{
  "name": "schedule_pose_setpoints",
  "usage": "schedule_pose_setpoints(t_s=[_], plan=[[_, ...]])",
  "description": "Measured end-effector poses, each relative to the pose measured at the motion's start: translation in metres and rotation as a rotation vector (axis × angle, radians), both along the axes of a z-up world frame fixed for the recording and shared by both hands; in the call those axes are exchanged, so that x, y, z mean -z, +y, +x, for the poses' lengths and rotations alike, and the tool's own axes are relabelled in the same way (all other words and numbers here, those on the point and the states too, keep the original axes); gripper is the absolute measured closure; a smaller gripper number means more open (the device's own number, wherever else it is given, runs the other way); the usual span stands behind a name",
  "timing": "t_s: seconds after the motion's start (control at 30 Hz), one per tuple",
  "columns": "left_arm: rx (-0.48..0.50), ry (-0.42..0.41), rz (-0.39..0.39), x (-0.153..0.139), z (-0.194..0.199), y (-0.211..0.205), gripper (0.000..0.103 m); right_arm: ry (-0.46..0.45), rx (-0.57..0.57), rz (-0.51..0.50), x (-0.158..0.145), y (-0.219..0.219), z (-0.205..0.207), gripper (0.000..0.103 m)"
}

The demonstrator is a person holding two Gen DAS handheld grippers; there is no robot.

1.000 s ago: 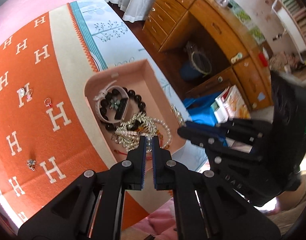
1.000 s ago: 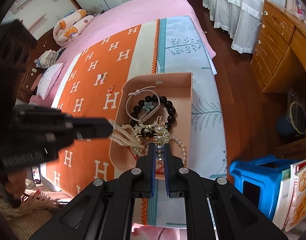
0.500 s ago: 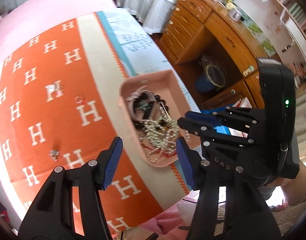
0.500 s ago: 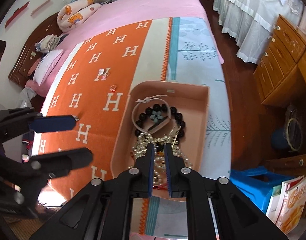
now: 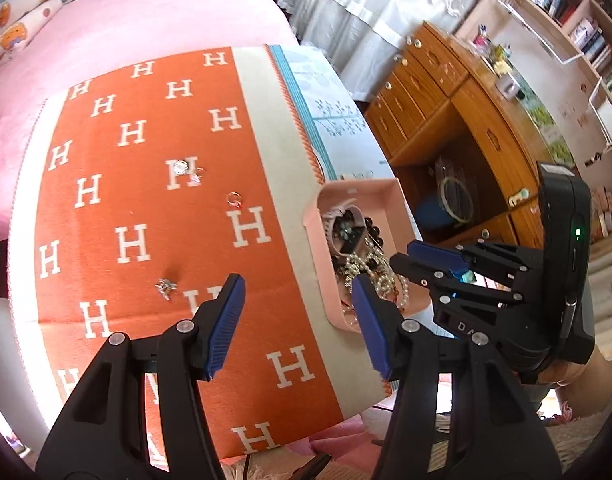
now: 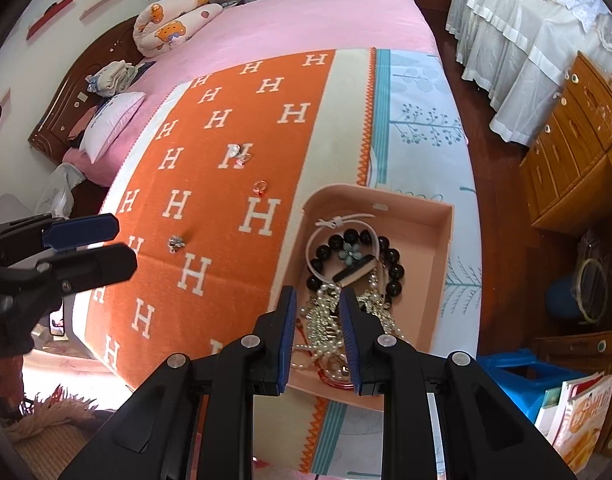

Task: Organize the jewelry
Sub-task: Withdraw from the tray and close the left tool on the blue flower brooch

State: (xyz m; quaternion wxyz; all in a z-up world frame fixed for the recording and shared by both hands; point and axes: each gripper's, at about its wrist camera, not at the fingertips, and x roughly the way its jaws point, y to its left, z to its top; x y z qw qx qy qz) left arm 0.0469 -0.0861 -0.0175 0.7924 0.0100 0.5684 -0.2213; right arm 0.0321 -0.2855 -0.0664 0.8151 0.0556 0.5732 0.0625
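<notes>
I am holding my left gripper point(image 5: 297, 320), spread wide and empty, just past the little brooch point(image 5: 165, 286) on the bed, while my right gripper point(image 6: 318, 336) is opening, empty, over the pink tray point(image 6: 446, 240) of necklaces.

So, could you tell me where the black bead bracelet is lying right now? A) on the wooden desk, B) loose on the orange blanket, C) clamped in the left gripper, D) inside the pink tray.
D: the black bead bracelet lies inside the pink tray, tangled with a white strap and pearl chains, while only small pieces sit out on the orange blanket.
</notes>
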Motion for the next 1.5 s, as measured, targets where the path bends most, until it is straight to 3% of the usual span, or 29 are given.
schedule_pose_setpoints(t_s=[0.23,0.6,0.93,1.13,1.33,1.5], plan=[[-0.028,-0.019,-0.010,-0.009,-0.008,0.010,0.051,-0.015,-0.026,0.003,-0.008,0.010,0.002,0.074],[-0.103,-0.046,0.010,-0.012,-0.010,0.030,0.051,-0.013,-0.058,0.009,-0.012,0.025,0.008,0.073],[-0.171,0.027,-0.005,0.010,0.002,0.074,0.051,0.004,-0.069,0.047,-0.002,0.049,0.022,0.073],[-0.146,0.006,0.095,0.034,0.010,0.086,0.051,0.036,-0.097,0.056,0.015,0.070,0.035,0.073],[-0.154,0.073,0.123,0.081,0.020,0.095,0.051,0.082,-0.123,0.047,0.037,0.088,0.050,0.073],[-0.160,0.096,0.116,0.115,0.030,0.100,0.065,0.103,-0.140,0.044,0.050,0.100,0.062,0.073]])
